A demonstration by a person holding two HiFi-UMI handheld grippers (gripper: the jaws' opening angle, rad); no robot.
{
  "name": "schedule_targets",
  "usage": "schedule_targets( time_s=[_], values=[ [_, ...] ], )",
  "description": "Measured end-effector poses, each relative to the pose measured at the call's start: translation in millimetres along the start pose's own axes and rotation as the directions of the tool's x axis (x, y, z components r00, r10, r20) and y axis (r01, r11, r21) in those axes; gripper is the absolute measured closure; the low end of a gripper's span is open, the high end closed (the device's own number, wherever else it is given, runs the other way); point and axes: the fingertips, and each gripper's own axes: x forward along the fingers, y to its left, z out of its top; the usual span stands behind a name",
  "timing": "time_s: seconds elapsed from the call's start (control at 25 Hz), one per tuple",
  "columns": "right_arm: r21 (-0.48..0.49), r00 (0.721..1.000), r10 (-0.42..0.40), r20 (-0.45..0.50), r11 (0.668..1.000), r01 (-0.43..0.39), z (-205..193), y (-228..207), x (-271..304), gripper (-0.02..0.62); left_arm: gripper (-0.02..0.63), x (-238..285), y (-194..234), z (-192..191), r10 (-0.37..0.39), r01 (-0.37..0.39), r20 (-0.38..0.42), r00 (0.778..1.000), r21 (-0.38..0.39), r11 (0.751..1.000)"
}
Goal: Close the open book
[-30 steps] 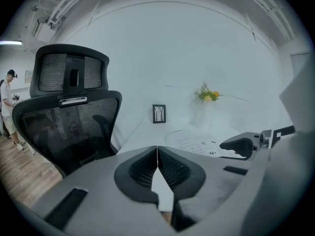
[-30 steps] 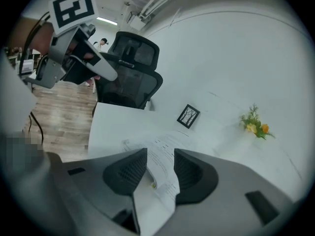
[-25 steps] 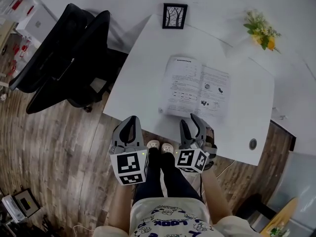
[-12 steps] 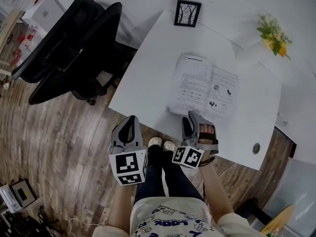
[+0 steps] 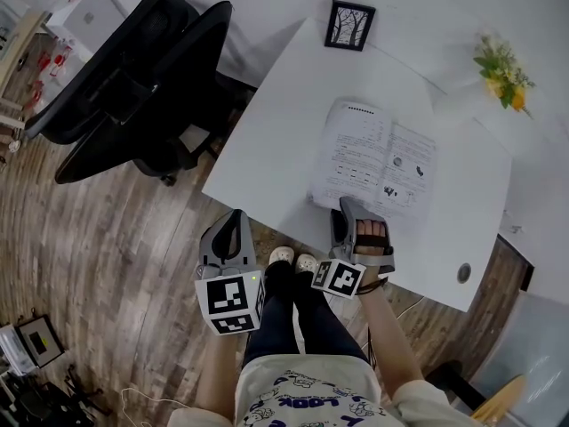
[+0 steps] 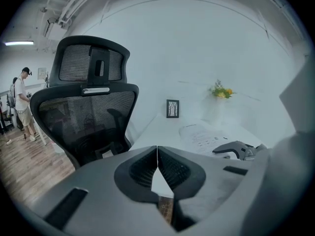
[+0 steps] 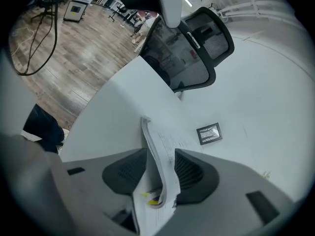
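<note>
Book (image 5: 378,158) lies with its near edge between the spread right tongs (image 5: 348,210); left tongs (image 5: 235,216) closed, empty

A white surface (image 5: 284,140) stands on a wooden floor (image 5: 124,238). An open book (image 5: 378,158) lies on it near the front edge. A small framed picture (image 5: 349,25) stands at the far corner. A round hole (image 5: 463,273) sits near the front right corner.

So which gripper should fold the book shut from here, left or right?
Right, probably. The right gripper straddles the near edge of the open book, jaws apart, ready to clamp and fold. The left gripper is shut, empty, short of the table.
</note>
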Motion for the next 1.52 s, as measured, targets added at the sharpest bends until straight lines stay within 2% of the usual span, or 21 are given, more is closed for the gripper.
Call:
schedule_targets(
  time_s=[0.56, 0.76, 1.16, 1.52],
  values=[
    [-0.048, 1.000, -0.021, -0.004, 0.999, 0.021, 0.9, 6.3, 8.7, 0.428, 0.583, 1.6, 1.1, -1.8, 0.003, -0.003, -0.004, 1.000, -0.024, 1.000],
    [-0.031, 0.999, -0.032, 0.022, 0.999, 0.033, 5.2, 3.1, 8.3, 0.479, 0.582, 0.8, -1.9, -0.4, -0.002, 0.002, -0.001, 1.000, -0.030, 1.000],
    [0.108, 0.997, -0.034, 0.070, 0.994, 0.026, 13.4, -10.5, 0.8, 0.505, 0.583, -2.1, -6.8, 6.9, -0.004, 0.004, 0.012, 1.000, -0.023, 1.000],
    [0.260, 0.989, -0.092, 0.117, 0.964, 0.059, 11.9, -30.9, -18.1, 0.518, 0.583, -1.9, -19.3, 24.5, -0.029, 0.029, 0.040, 0.999, 0.002, 1.000]
  ],
)
